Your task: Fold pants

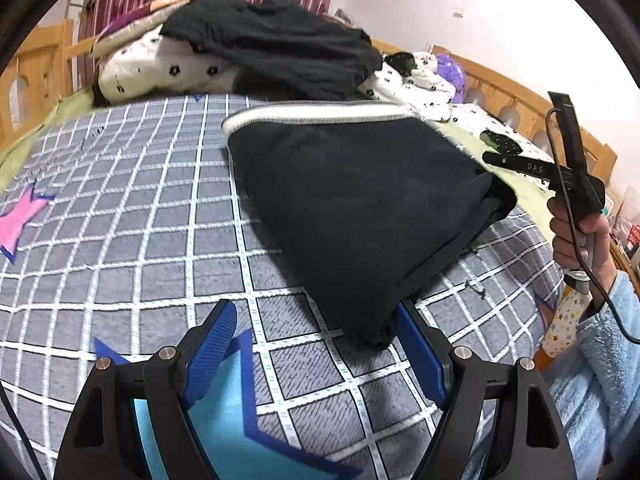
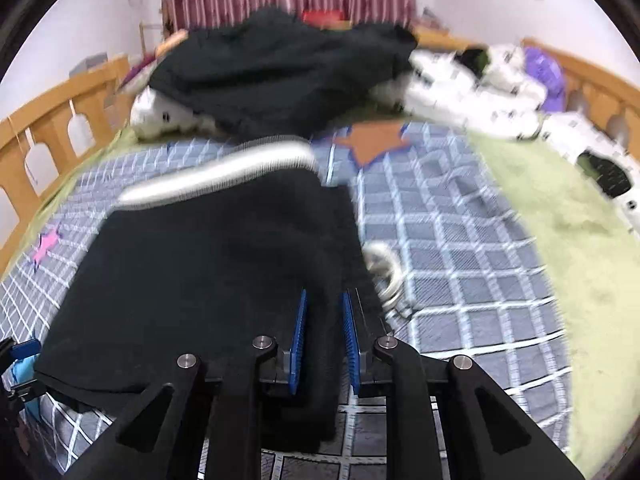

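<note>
Dark pants (image 1: 352, 208) with a white and grey waistband (image 1: 316, 114) lie folded on the checked bedspread (image 1: 140, 216). My left gripper (image 1: 316, 332) is open; the pants' near corner lies against its right finger (image 1: 420, 356), not clamped. In the left wrist view the right gripper (image 1: 500, 156) is held in a hand at the pants' right edge. In the right wrist view the right gripper (image 2: 325, 300) has its blue pads close together with a fold of the pants (image 2: 208, 264) between them. A white drawstring (image 2: 386, 276) lies beside it.
A heap of dark clothes (image 1: 276, 44) and white spotted bedding (image 1: 160, 64) lies at the far end of the bed. A wooden rail (image 2: 48, 128) runs round the bed. A green blanket (image 2: 568, 232) lies at the right. Star patches (image 1: 20, 220) mark the bedspread.
</note>
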